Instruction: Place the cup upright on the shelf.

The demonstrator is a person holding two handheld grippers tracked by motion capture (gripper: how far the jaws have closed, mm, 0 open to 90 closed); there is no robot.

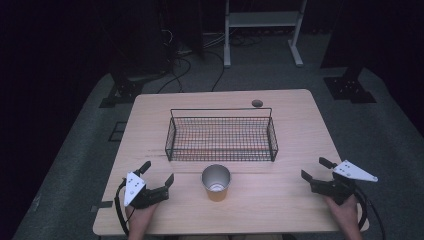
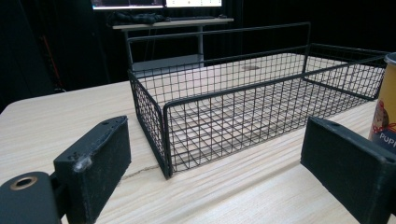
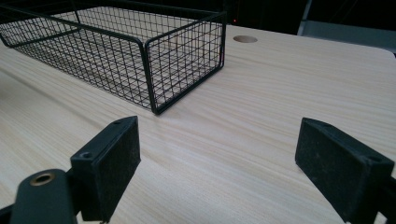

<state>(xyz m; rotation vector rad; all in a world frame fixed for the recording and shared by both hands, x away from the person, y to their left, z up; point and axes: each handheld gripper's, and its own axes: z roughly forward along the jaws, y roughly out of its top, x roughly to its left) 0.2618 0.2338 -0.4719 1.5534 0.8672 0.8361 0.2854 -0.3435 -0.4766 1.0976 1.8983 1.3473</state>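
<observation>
Wooden table (image 1: 280,200), dim room. Open-topped can (image 1: 216,182) upright, just in front of wire basket (image 1: 221,135), apparently empty. Left gripper (image 1: 159,172) nearer, right gripper (image 1: 312,168) well apart, both spread, holding nothing.

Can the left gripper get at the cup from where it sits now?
Probably yes. The left gripper is open and sits just left of the cup, with bare table between them. The basket stands behind the cup, out of that path.
</observation>
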